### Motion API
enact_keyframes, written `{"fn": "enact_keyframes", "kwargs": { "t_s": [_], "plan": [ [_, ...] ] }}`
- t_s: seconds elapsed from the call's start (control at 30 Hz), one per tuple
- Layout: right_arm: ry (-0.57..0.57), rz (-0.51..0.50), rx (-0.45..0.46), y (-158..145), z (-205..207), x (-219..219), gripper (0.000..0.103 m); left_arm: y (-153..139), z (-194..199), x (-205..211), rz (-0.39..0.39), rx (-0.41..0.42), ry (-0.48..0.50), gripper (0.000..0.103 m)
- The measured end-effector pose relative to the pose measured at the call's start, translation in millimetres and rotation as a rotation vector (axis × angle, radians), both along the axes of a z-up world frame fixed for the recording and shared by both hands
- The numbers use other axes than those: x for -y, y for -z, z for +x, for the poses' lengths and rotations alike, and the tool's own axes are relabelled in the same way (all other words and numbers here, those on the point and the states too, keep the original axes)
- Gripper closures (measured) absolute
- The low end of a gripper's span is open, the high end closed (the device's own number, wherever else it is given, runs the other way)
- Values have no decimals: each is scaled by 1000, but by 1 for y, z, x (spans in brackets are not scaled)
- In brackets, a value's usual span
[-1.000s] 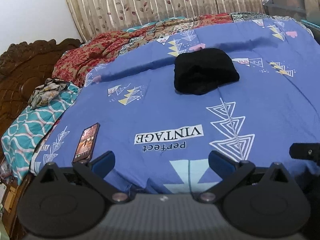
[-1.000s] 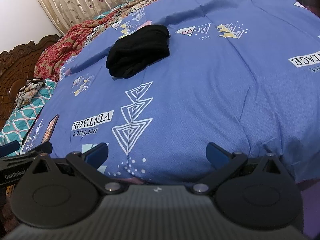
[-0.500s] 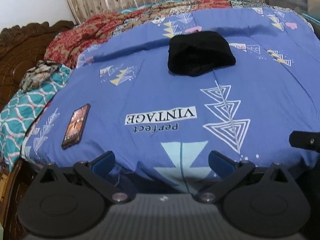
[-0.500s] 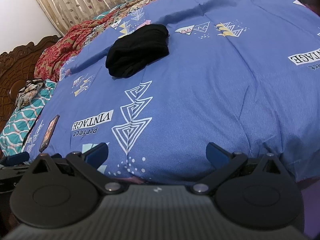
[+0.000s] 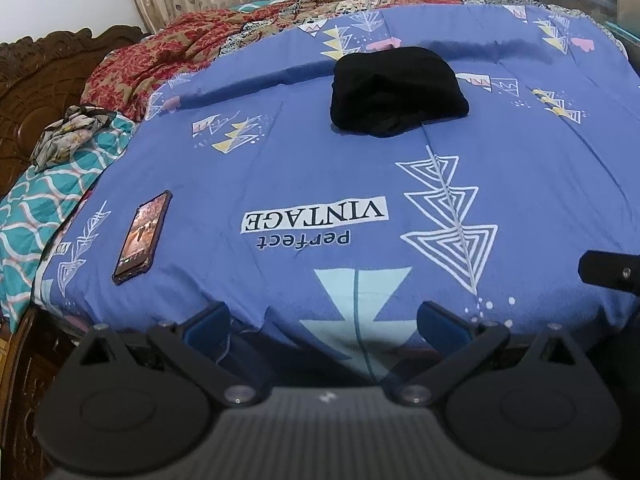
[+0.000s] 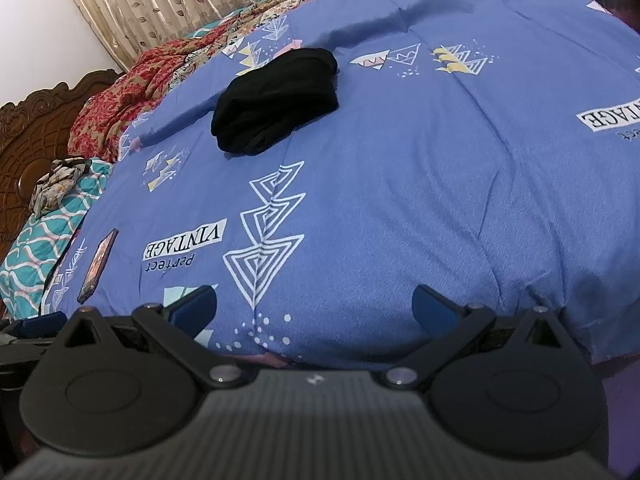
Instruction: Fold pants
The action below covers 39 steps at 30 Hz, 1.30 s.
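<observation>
A dark smartphone with a lit screen (image 5: 142, 236) lies near the left edge of the blue patterned bedsheet (image 5: 520, 184), beside a teal wave-print pillow (image 5: 36, 216), well apart from the folded black pants (image 5: 396, 96) sitting mid-bed toward the far side. Nothing lies between the pants and either claw. The left gripper (image 5: 324, 324) and right gripper (image 6: 314, 304) hover level at the bed's near edge, jaws spread wide, holding nothing.

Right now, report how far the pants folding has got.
Done, by the look of it: the black pants lie in a compact folded bundle on the blue bedspread. In hand: nothing; the left gripper and right gripper are open, near the bed's edge. Left: apparently nothing.
</observation>
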State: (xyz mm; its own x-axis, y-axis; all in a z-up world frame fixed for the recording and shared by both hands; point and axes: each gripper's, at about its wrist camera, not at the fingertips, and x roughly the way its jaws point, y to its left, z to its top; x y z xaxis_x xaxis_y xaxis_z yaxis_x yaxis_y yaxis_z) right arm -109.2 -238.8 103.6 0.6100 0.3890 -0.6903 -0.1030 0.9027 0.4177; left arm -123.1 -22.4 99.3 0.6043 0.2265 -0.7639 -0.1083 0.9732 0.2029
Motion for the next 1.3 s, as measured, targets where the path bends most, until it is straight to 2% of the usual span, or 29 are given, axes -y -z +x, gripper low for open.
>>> {"fn": "enact_keyframes", "kwargs": {
  "t_s": [0.23, 0.4, 0.5, 0.57, 0.7, 0.87, 1.07, 1.3],
  "plan": [
    [23, -38, 49, -14, 4, 1, 0, -12, 9, 0, -37, 14, 18, 0],
    [40, -73, 123, -48, 14, 2, 0, -37, 21, 7, -105, 67, 43, 0],
    [80, -107, 184, -68, 15, 1, 0, -45, 23, 12, -134, 92, 51, 0],
    [102, -94, 208, -76, 12, 1, 0, -45, 22, 14, -146, 95, 53, 0],
    [153, -40, 181, -65, 2, 1, 0, -38, 19, 13, -165, 68, 40, 0],
    [136, -56, 112, -50, 1, -10, 0, -34, 16, 4, -183, 49, 1, 0],
    [111, -84, 147, -57, -3, -22, 0, -37, 12, 5, -169, 72, -5, 0],
    [112, -82, 143, -55, -3, -23, 0, -35, 13, 9, -150, 67, 12, 0]
  ]
}}
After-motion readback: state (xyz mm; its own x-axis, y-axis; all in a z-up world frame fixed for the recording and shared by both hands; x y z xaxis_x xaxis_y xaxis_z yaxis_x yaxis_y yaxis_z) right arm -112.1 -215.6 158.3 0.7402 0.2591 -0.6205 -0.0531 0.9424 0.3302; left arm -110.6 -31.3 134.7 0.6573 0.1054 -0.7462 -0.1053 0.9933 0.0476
